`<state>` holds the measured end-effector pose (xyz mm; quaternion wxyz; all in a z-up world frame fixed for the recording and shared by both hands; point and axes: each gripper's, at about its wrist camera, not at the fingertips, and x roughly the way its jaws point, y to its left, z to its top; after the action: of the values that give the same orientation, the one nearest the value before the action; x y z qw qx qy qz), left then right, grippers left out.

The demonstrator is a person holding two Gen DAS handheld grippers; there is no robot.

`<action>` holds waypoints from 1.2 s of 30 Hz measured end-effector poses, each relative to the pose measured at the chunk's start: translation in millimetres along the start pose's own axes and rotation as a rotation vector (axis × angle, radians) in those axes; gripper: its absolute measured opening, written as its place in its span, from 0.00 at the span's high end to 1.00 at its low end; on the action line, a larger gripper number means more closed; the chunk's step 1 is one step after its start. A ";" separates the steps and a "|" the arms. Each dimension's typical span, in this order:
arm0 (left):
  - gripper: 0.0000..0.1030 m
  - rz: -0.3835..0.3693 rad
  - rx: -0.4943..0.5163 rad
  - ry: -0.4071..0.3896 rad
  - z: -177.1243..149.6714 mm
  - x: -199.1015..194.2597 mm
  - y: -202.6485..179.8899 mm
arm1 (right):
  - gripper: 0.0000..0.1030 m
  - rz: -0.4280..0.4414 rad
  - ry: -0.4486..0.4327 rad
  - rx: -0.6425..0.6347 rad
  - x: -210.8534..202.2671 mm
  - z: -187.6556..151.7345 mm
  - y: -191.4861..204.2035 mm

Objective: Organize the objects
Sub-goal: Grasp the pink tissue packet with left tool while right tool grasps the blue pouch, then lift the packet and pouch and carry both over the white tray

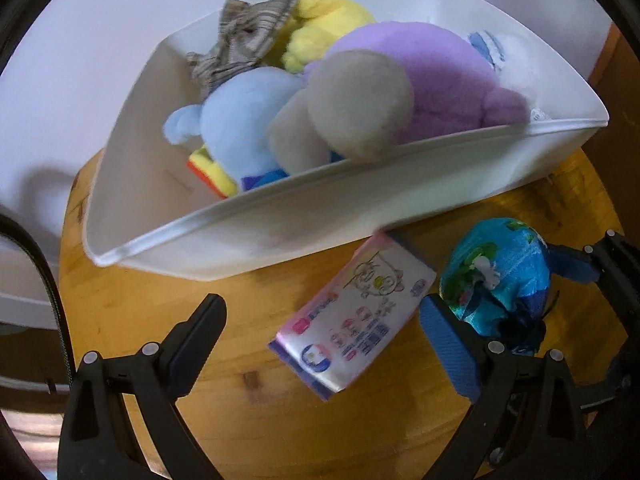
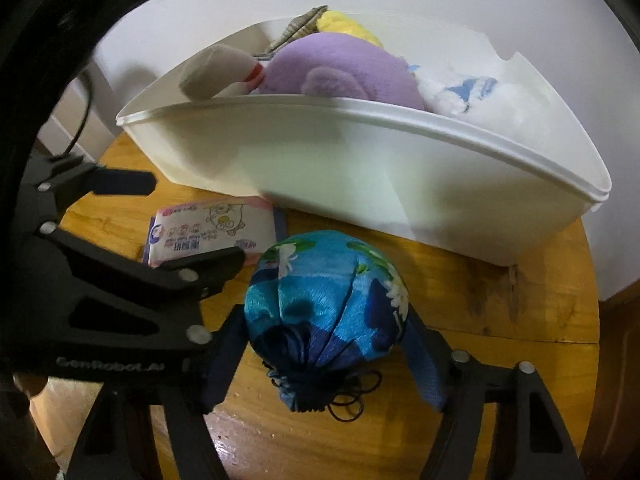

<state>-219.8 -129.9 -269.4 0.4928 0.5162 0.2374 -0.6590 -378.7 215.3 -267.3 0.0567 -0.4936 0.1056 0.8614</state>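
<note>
Right fingers clamp blue pouch, hiding its sides; left fingers spread, tissue pack blurred

**Bright toys, white bin, amber wood**

The pouch is shiny turquoise and blue with green and white shapes, darkening to navy at its gathered neck. The packet is pale pink and white with a cartoon drawing and a purple edge. The bin is white. In it lie purple, light blue, yellow and beige plush, and a grey-striped cloth. The table is amber wood
</note>
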 end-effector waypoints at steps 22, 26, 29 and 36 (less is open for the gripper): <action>0.45 0.033 0.188 -0.008 -18.6 -10.3 -54.3 | 0.40 0.039 0.001 0.084 -29.3 -32.3 -13.3; 0.54 0.009 0.153 -0.034 -24.2 -29.6 -64.4 | 0.40 0.045 -0.014 0.089 -40.6 -36.5 -11.9; 0.55 0.001 0.127 -0.073 -28.8 -47.4 -70.1 | 0.40 0.054 -0.028 0.102 -50.7 -40.4 -12.0; 0.55 -0.014 0.059 -0.141 -29.1 -89.5 -77.9 | 0.41 0.056 -0.074 0.103 -82.8 -50.8 -20.5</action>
<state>-278.3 -38.6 -213.2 0.4885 0.4812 0.1863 -0.7037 -290.0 223.6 -223.4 0.0619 -0.4544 0.1616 0.8738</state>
